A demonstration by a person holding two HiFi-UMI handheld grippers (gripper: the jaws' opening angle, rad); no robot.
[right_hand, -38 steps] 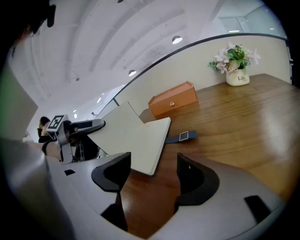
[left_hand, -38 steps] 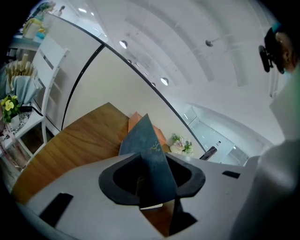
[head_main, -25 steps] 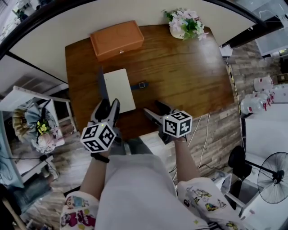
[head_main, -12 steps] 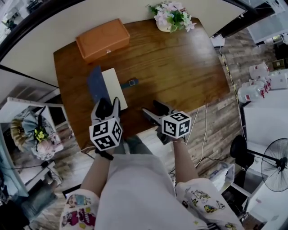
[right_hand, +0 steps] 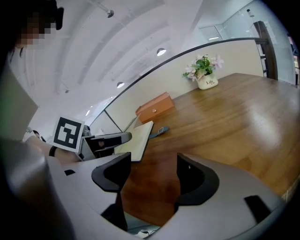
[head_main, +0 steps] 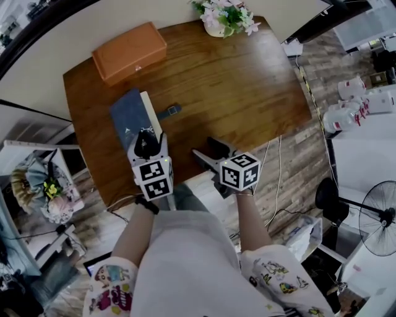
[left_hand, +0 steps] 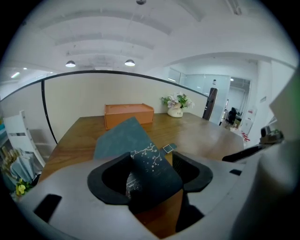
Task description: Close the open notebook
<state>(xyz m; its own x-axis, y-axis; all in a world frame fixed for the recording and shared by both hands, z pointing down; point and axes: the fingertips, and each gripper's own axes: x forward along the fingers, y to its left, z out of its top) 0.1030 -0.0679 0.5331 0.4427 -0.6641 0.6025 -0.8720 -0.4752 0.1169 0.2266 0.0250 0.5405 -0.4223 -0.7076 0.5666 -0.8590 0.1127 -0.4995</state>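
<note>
The notebook (head_main: 129, 112) lies at the table's near left, its dark blue cover (left_hand: 123, 137) tilted up over the cream page (right_hand: 136, 142). A strip of that page (head_main: 148, 109) and the clasp strap (head_main: 168, 111) show to its right. My left gripper (head_main: 145, 141) is at the notebook's near edge. The cover's near corner, with its white branch print, sits between the jaws (left_hand: 150, 171). The jaws are opening and the right pad stands apart from the cover. My right gripper (head_main: 207, 148) hangs open and empty over the table's near edge, right of the notebook.
An orange box (head_main: 129, 51) stands behind the notebook at the back left, and a pot of flowers (head_main: 226, 15) at the back middle. The wooden table (head_main: 247, 93) is bare on the right. A cluttered shelf (head_main: 46, 192) stands left of the table, a fan (head_main: 377, 217) on the floor right.
The blue cover has swung from nearly upright at the left over to the right, hiding most of the cream page. My left gripper rolled and moved forward; the right one barely shifted.
</note>
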